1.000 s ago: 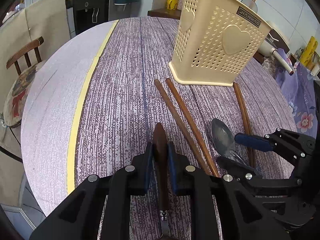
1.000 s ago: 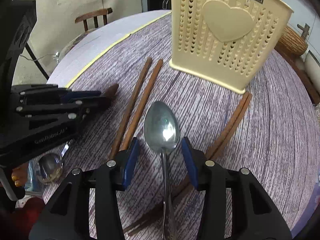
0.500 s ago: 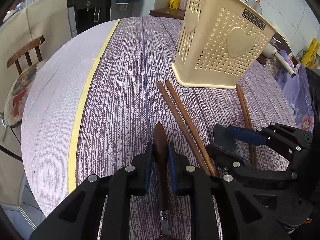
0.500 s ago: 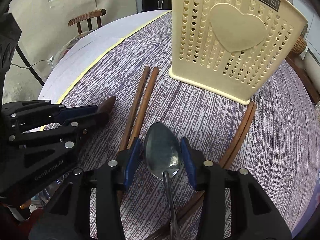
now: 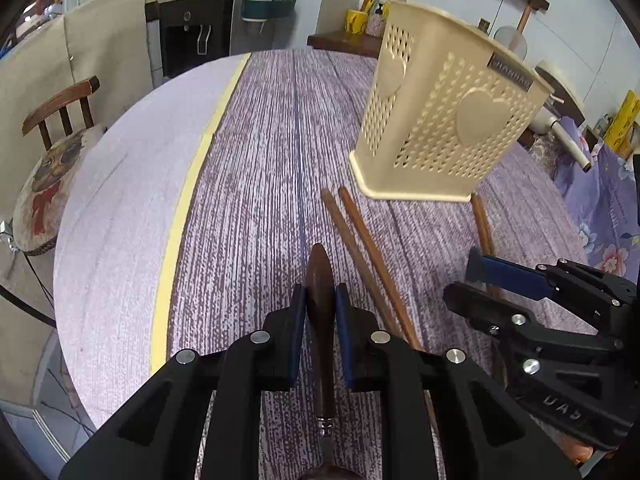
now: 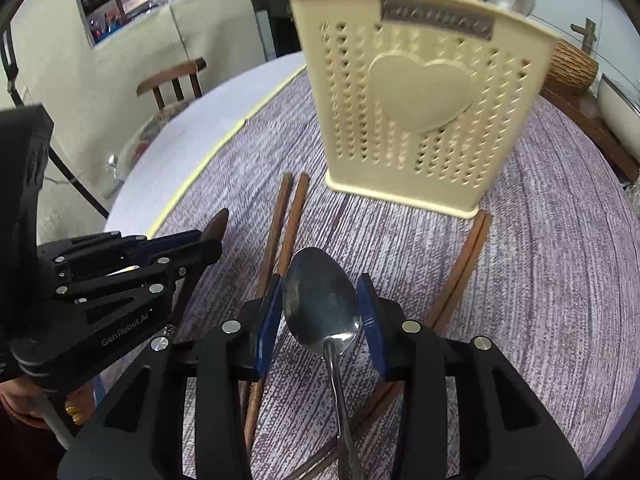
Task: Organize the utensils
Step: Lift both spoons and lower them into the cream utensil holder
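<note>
Left gripper (image 5: 320,312): black angular frame; blue pads; silver screw heads; white "GenRobot.AI" lettering on its side; right gripper (image 6: 320,312): same black build, blue pads.

Cream holder (image 6: 420,120) showing rows of small heart-shaped holes and one large plain heart. Surface (image 5: 256,184) wearing purple-and-white streaked cloth, edged by a pale yellow stripe, then plain lilac. Two pairs of chopsticks (image 6: 286,216) looking reddish brown. Spoon (image 6: 320,300) gleaming silver. Dark brown wooden handle (image 5: 320,300) sitting between blue pads (image 5: 298,320) of the black left claw (image 5: 320,312).
</note>
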Available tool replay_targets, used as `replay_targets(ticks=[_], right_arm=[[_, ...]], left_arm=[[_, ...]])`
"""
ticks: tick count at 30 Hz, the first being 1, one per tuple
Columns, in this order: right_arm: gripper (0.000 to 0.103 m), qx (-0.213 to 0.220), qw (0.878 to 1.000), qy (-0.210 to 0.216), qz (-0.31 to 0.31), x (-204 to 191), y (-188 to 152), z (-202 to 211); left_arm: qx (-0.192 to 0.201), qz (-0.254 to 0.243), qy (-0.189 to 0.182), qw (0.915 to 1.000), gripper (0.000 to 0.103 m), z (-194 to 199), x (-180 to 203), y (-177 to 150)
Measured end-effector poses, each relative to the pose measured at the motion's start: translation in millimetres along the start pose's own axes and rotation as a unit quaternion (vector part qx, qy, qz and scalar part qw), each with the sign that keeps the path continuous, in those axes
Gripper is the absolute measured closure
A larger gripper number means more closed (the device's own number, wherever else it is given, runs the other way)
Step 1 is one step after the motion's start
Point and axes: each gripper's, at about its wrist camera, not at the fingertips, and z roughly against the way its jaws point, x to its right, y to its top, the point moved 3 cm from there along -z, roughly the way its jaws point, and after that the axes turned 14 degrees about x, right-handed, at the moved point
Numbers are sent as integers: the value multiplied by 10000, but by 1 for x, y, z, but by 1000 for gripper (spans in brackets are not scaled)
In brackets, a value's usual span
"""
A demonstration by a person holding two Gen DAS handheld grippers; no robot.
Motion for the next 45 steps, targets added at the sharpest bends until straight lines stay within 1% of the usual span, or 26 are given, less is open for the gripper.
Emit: replay_targets(ticks=[4, 9, 12, 16, 25, 30, 33, 38, 42, 45], right_arm=[[65, 287, 9994, 39, -188, 7, 12, 27], [65, 660, 9970, -53, -390, 19, 21, 66], [65, 825, 9952, -140, -502, 26, 28, 83], [65, 978, 9927, -234, -672, 38, 28, 103], [65, 1221, 9890, -294, -785, 43, 28, 117], [65, 1432, 9854, -214, -896, 47, 37, 122], [65, 1577, 9831, -167, -917, 46, 48, 125], [65, 1814, 9782, -138, -1003, 49, 76, 132], [65, 2032, 9732, -171, -1059, 51, 107, 140], [65, 2274, 9668, -207, -1149, 56, 138, 149]], left_arm=[[262, 56, -112, 9996, 87, 18, 1, 16], [587, 61, -274, 9979, 87, 42, 8, 35], [766, 48, -326, 9965, 87, 54, 10, 44], [908, 57, -344, 9953, 87, 60, 12, 49], [1083, 78, -371, 9934, 87, 69, 9, 53], [1218, 54, -437, 9916, 87, 79, 11, 60], [1319, 0, -470, 9901, 87, 84, 14, 70], [1439, 35, -706, 9871, 87, 94, 20, 96], [1725, -5, -877, 9811, 87, 114, 31, 132], [1991, -9, -969, 9752, 87, 128, 40, 162]])
